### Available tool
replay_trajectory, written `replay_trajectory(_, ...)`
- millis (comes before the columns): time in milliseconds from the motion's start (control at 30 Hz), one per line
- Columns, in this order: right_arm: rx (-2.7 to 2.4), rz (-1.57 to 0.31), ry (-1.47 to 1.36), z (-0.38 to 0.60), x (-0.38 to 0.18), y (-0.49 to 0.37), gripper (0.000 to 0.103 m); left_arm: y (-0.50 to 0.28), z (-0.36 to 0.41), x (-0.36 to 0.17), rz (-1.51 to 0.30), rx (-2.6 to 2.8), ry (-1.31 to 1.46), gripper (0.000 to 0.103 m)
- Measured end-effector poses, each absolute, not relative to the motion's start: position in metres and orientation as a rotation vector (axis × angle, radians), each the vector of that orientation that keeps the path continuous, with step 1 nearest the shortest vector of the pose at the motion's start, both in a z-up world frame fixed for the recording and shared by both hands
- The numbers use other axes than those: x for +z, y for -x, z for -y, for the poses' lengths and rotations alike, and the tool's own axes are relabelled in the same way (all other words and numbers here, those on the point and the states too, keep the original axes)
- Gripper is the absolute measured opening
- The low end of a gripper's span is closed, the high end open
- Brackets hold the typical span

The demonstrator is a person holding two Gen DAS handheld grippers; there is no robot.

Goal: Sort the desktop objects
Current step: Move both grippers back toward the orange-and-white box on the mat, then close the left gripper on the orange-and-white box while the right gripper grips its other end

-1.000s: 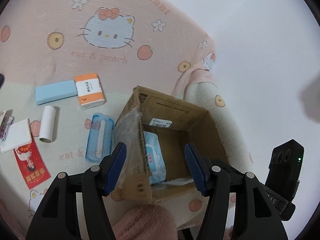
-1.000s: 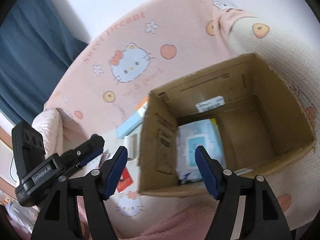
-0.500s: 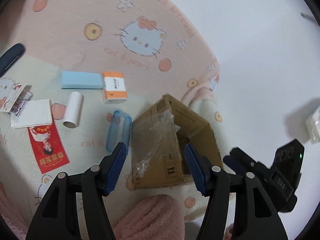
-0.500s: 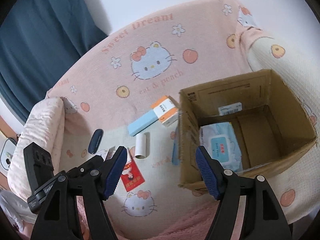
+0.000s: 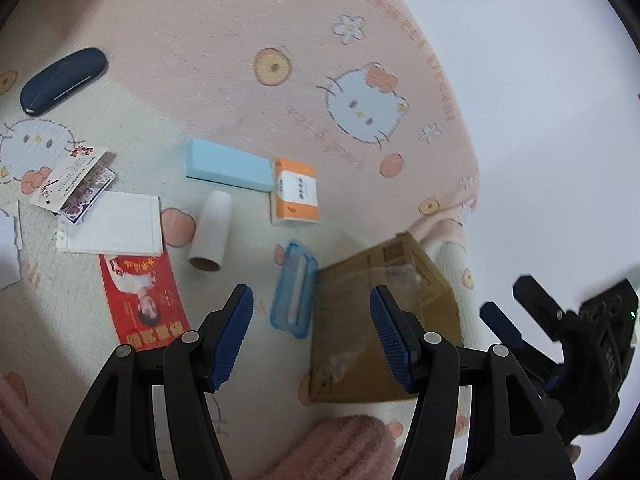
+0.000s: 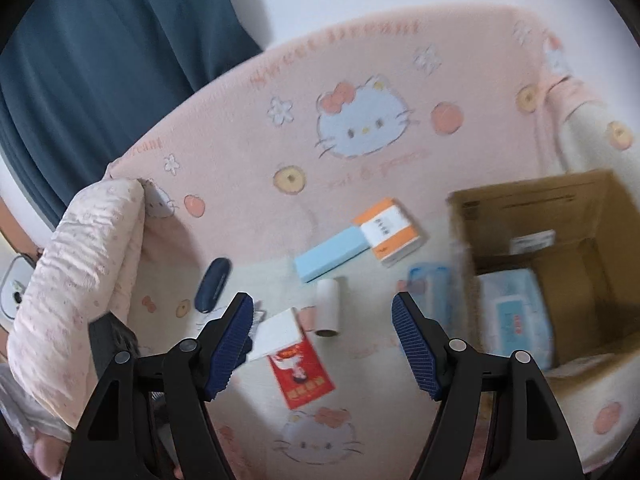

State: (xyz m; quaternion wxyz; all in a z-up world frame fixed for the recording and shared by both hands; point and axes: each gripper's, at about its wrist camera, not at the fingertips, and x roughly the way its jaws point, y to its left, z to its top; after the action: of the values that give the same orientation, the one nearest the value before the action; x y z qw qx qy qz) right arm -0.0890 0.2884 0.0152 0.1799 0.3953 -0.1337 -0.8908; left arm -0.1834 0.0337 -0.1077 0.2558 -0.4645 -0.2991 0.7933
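Left gripper (image 5: pixel 311 334): jaws wide apart, nothing between the pads, hanging over the blanket. The clear blue case sits just ahead of it.
Right gripper (image 6: pixel 322 344): jaws apart too, empty. It hovers above the white notepad and the red envelope.
Clear blue case (image 5: pixel 294 289): at 12 o'clock from the left gripper, its long side tight against the cardboard box. Risk: a finger coming down on that side could strike the box wall and shove the box instead of closing on the case.
Cardboard box (image 6: pixel 560 216): at 2 o'clock in the right view, open top, a blue wipes pack (image 6: pixel 516 316) already inside. It looks light, so a knock could slide it on the soft cloth.
Red envelope (image 5: pixel 144 300): flat at 10 o'clock from the left gripper, partly under the white notepad (image 5: pixel 114 224). Flat paper on plush blanket; pads may skate over it or pinch fabric.
Paper tube (image 5: pixel 212 232): lying on its side, open end toward us. A glancing touch could roll it.
Blue block (image 5: pixel 228 170) and orange box (image 5: pixel 298 192): touching end to end, at 12 o'clock. Grabbing one may drag the other.
Dark case (image 5: pixel 64 80): farthest, at 10 o'clock, well apart.
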Motion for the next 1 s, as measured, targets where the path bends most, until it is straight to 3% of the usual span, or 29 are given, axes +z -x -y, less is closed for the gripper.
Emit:
replay_trajectory(233, -2.500, 0.478, -1.203, -0.263, -0.028, 0.158, 0.070, 0.228, -0.033, -0.146, 0.905, 2.109, 1.304, 0.065)
replay_trajectory(600, -2.495, 0.746, -1.257, -0.270, -0.097, 0.265, 0.070, 0.304, -0.102, -0.186, 0.727, 2.130, 1.304, 0.065)
replay_trajectory(733, -2.491, 0.813, -1.284, -0.275, -0.124, 0.292, 0.070, 0.327, -0.112, -0.211, 0.760, 2.119, 1.278, 0.065)
replay_trajectory(800, -2.523, 0.814, -1.296, -0.277, -0.135, 0.302, 0.070, 0.335, -0.118, -0.217, 0.745, 2.116, 1.263, 0.061)
replay_trajectory(900, -2.549, 0.849, -1.208, -0.284, -0.142, 0.311, 0.070, 0.341, -0.124, -0.223, 0.710, 2.161, 1.239, 0.044)
replay_trajectory(933, -2.571, 0.841, -1.179, -0.285, -0.142, 0.314, 0.065, 0.342, -0.126, -0.226, 0.717, 2.161, 1.236, 0.038)
replay_trajectory(967, -2.614, 0.813, -1.162, -0.286, -0.141, 0.317, 0.042, 0.345, -0.128, -0.231, 0.731, 2.149, 1.235, 0.029)
replay_trajectory(1000, -2.648, 0.785, -1.152, -0.287, -0.140, 0.321, 0.029, 0.348, -0.131, -0.236, 0.755, 2.124, 1.238, 0.025)
